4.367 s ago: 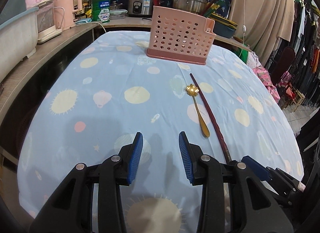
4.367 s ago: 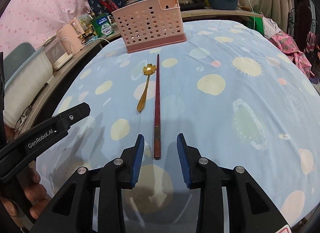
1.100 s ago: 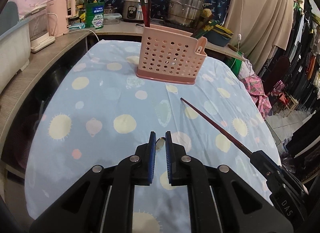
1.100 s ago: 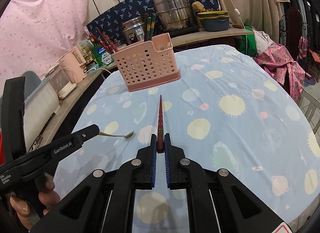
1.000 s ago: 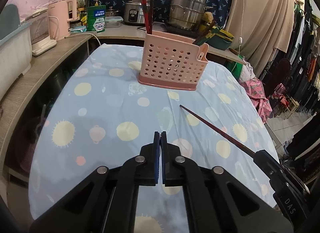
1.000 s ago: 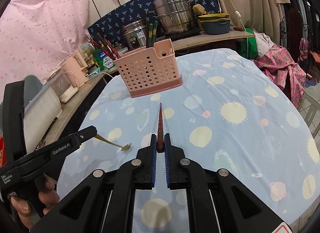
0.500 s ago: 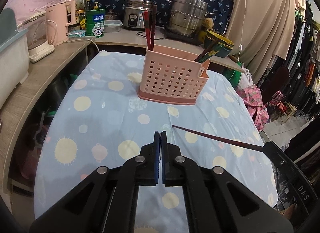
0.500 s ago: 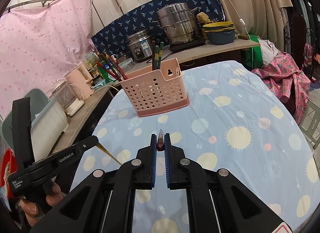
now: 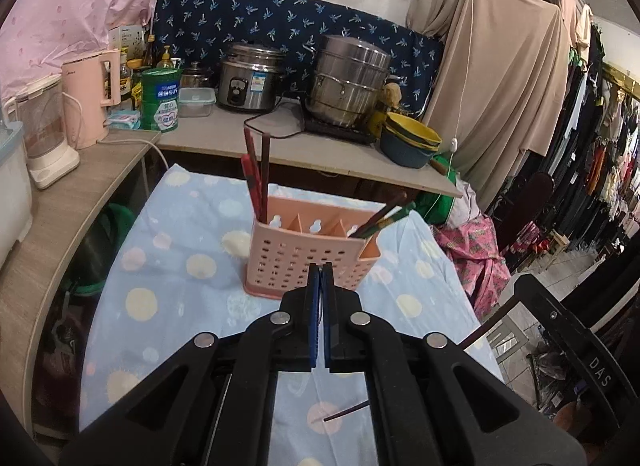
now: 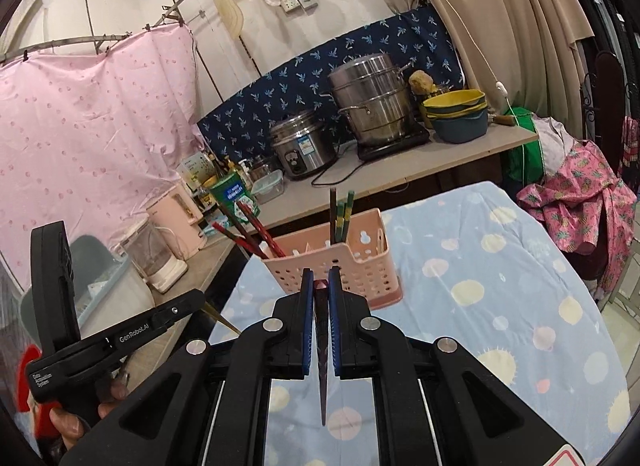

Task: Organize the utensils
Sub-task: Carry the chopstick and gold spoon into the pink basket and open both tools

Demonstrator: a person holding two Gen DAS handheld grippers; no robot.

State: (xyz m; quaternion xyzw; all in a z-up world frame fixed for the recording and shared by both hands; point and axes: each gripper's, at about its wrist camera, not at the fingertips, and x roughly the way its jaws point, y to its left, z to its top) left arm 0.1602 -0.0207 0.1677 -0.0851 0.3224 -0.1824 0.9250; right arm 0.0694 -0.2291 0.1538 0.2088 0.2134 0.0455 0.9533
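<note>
Already you have the dark red chopstick [image 10: 322, 366] pinched in your right gripper [image 10: 321, 286], tip hanging down over the tablecloth [image 10: 520, 306]. Your left gripper [image 9: 320, 272] pinches the gold spoon [image 10: 218, 316]. Both are yet to go into the pink caddy [image 10: 352, 266].

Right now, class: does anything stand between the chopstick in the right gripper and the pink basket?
Nothing visible does. The right gripper holds the chopstick just short of the basket, with only bare tablecloth between.
</note>
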